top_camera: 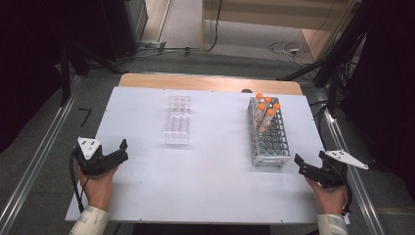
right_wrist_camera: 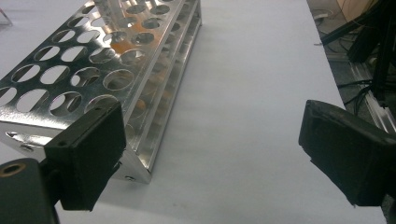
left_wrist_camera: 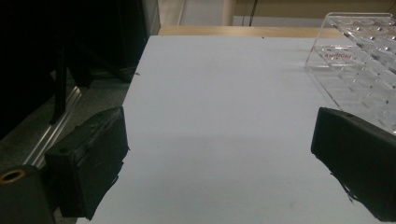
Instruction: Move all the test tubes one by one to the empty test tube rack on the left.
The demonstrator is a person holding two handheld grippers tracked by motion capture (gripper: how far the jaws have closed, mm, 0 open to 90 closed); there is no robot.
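On the white table (top_camera: 205, 166) a clear plastic well rack (top_camera: 177, 120) lies left of centre. Right of centre stands a metal tube rack (top_camera: 268, 139), with several orange-capped tubes (top_camera: 266, 105) in its far end. My left gripper (top_camera: 123, 151) rests open at the table's left edge, its fingers empty. In the left gripper view the left gripper (left_wrist_camera: 219, 154) frames bare table, with the clear rack (left_wrist_camera: 364, 70) ahead to the right. My right gripper (top_camera: 309, 159) is open near the metal rack's front right corner. In the right gripper view the right gripper (right_wrist_camera: 215, 149) is empty, its left jaw close to the metal rack (right_wrist_camera: 107, 60).
A wooden strip (top_camera: 210, 82) runs along the table's far edge. Metal rails (top_camera: 34, 166) flank both sides on the floor, and cables (top_camera: 288, 48) and dark stands lie beyond the table. Bare table lies between the two racks and in front of them.
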